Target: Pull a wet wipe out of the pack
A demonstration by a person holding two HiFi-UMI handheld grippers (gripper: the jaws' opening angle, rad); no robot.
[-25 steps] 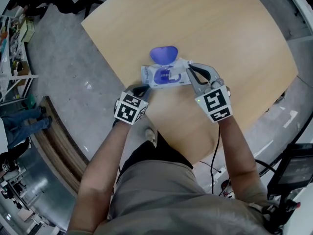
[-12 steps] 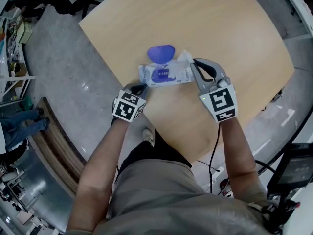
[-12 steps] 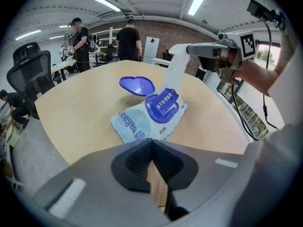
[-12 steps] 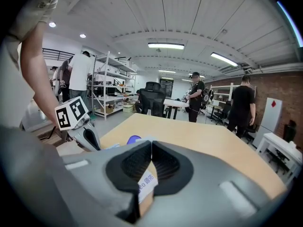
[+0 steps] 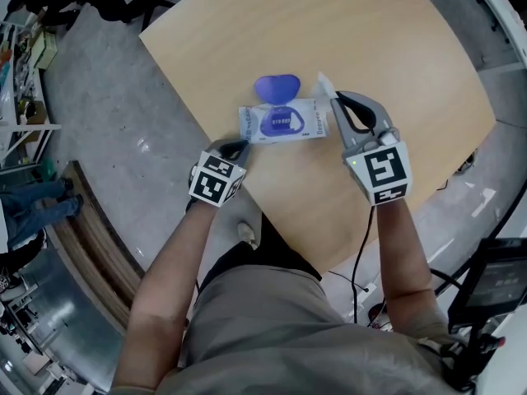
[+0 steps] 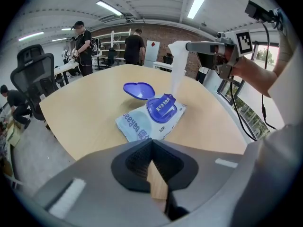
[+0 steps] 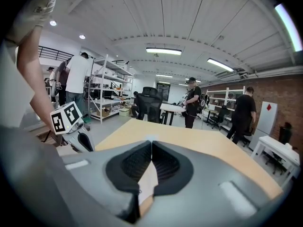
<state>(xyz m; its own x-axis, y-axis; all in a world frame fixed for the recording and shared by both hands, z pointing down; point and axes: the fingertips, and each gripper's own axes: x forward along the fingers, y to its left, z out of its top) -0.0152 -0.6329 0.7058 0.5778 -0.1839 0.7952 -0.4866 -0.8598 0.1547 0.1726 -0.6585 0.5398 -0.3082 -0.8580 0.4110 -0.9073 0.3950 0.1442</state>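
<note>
Jaws of the right gripper (image 5: pixel 333 97): clamped together on the top end of the wet wipe (image 7: pixel 147 181), a white fold pinched between the pads.
Wipe's run: a white strip rising nearly upright from the pack's opening to the right jaws; its lower end sits in the opening, not yet free.
Jaws of the left gripper (image 5: pixel 240 146): together on nothing, with bare wood showing beneath them.
Left gripper's place: at the worktop's (image 5: pixel 370 39) near edge, just beside the pack's left corner, apart from it.
Pack (image 5: pixel 284 122): flat, long axis running left to right, blue lid (image 5: pixel 276 87) flipped open away from the person.
Deciding relation: the pack lies below and to the left of the right jaws, so the pull probably goes upward; the left gripper is nearer for holding the pack down.
</note>
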